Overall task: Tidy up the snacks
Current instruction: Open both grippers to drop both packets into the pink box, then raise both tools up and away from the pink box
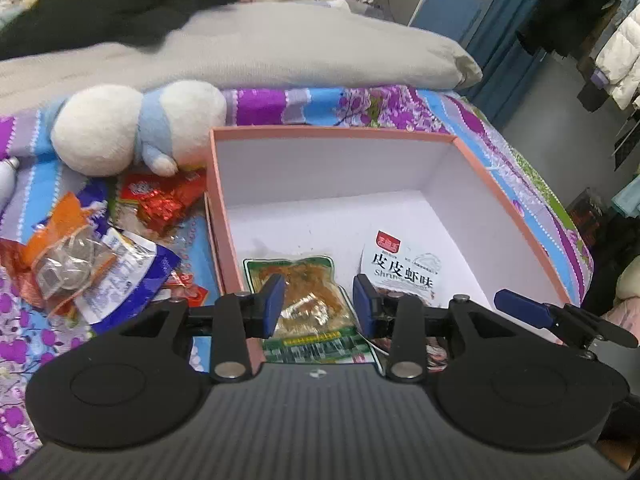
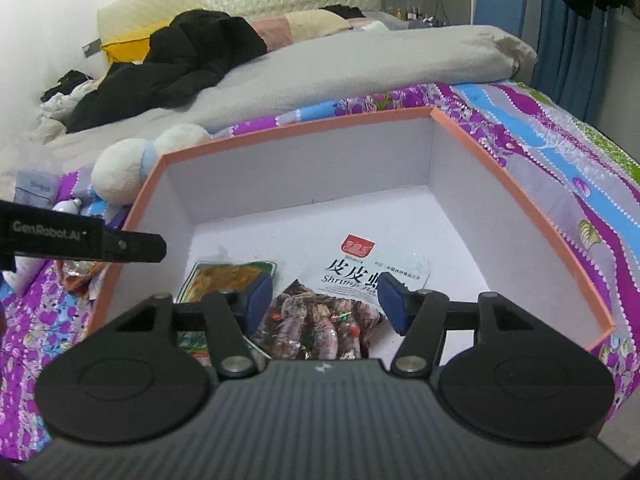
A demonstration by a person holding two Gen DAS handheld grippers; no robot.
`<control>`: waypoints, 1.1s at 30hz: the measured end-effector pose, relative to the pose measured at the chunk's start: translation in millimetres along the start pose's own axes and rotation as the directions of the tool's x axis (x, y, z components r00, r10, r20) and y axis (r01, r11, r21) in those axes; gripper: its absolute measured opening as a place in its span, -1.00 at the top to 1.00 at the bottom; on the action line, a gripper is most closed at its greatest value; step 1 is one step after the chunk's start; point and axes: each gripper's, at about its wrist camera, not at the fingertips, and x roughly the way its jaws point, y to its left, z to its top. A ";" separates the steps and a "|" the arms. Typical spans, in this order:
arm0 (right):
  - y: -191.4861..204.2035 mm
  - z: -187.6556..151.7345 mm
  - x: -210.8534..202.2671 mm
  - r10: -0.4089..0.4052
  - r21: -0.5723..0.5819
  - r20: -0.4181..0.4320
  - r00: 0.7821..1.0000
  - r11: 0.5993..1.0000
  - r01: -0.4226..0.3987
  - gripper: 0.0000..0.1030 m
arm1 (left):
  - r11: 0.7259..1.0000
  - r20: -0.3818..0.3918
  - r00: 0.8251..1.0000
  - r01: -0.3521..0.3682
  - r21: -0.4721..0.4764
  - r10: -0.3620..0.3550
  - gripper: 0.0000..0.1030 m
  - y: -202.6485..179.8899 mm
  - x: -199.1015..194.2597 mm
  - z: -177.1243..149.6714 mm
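A pink-rimmed box (image 1: 332, 131) (image 2: 304, 128) with a white inside sits on the flowered bedspread. On its floor lie a green packet (image 1: 308, 280) (image 2: 224, 276) with yellowish food and a white shrimp-flavour packet (image 1: 404, 268) (image 2: 360, 272). My left gripper (image 1: 320, 304) hangs open over the green packet, and its blue pads do not press on it. My right gripper (image 2: 326, 304) stands open over the shrimp packet, whose picture shows between the jaws, clear of both pads. One blue finger of the right gripper (image 1: 520, 308) shows at the box's right wall.
Left of the box lies a pile of loose snacks: a red packet (image 1: 160, 200), a blue-and-white bag (image 1: 120, 276) and an orange one (image 1: 68, 256). A white and blue plush toy (image 1: 136, 128) lies behind them. A grey duvet (image 1: 280, 48) and black clothes (image 2: 192, 56) fill the back.
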 end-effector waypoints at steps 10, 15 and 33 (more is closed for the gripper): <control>17.5 -3.8 -62.5 0.037 -0.017 0.077 0.996 0.999 -0.036 -0.17 | 1.000 0.086 0.996 -0.012 0.003 0.012 0.16 -7.1 -78.8 -17.3; 28.1 -7.1 -96.5 0.054 -0.027 0.121 0.991 0.998 -0.051 -0.17 | 1.000 0.128 0.992 -0.019 0.002 0.019 0.16 -7.1 -120.5 -32.9; 58.7 -46.2 -166.9 0.098 -0.085 0.168 0.981 0.993 -0.084 -0.17 | 0.999 0.225 0.974 -0.035 -0.007 0.035 0.10 -2.1 -221.5 -101.1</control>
